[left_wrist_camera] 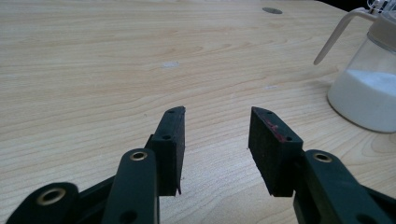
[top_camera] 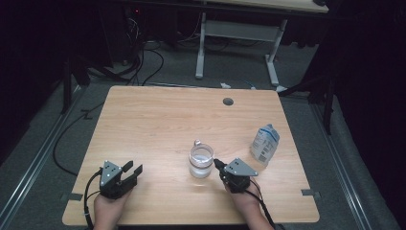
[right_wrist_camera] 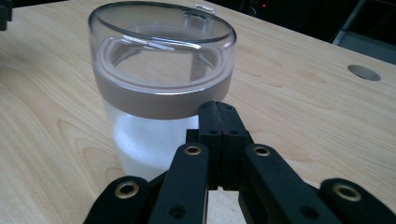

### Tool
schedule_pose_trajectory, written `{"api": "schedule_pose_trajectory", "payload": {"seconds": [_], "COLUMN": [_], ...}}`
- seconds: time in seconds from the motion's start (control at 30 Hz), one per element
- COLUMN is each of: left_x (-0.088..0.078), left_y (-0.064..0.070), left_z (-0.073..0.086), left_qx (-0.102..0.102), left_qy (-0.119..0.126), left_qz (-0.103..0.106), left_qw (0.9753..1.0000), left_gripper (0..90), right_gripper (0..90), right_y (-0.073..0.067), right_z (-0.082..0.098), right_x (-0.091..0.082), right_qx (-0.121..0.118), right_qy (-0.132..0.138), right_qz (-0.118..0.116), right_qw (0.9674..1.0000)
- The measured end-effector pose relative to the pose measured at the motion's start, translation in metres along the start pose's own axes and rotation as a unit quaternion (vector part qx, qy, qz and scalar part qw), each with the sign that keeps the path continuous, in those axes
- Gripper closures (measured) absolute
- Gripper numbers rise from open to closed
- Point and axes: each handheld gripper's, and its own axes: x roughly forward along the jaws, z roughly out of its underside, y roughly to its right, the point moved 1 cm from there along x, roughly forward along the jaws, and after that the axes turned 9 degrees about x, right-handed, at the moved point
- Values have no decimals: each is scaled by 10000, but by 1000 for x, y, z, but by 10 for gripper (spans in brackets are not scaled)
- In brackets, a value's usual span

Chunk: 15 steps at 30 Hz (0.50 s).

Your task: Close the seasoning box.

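A clear jar [top_camera: 200,161] with a see-through lid and white powder in its lower half stands right of centre near the front of the wooden table [top_camera: 158,120]. My right gripper [top_camera: 218,164] is shut with nothing between its pads, and its tip sits just beside the jar's right side. In the right gripper view the closed jaws [right_wrist_camera: 218,112] point at the jar [right_wrist_camera: 159,88] close ahead. My left gripper [top_camera: 134,169] rests open near the front left of the table. Its pads [left_wrist_camera: 217,140] stand apart over bare wood, with the jar [left_wrist_camera: 369,93] off to the right.
A white and blue pouch [top_camera: 265,143] stands to the right of the jar near the table's right edge. A round cable hole [top_camera: 228,101] lies at the far middle of the table. Beyond the table are a white desk frame [top_camera: 239,33] and cables on the floor [top_camera: 143,62].
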Motion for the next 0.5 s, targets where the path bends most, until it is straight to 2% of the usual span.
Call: {"api": "schedule_pose_trajectory", "payload": {"seconds": [0.23, 0.5], "left_x": [-1, -1], "left_y": [0, 1], "left_z": [0, 0], "left_qx": [4, 13], "left_qy": [16, 8], "left_qz": [4, 13], "left_qw": [10000, 10000], "left_gripper": [569, 572], "right_gripper": [899, 899], "right_y": [-10, -13], "right_z": [1, 2], "right_x": [-2, -4], "right_qx": [-64, -37], "right_qy": [42, 75], "right_qz": [-82, -181], "right_qw": [9999, 9998]}}
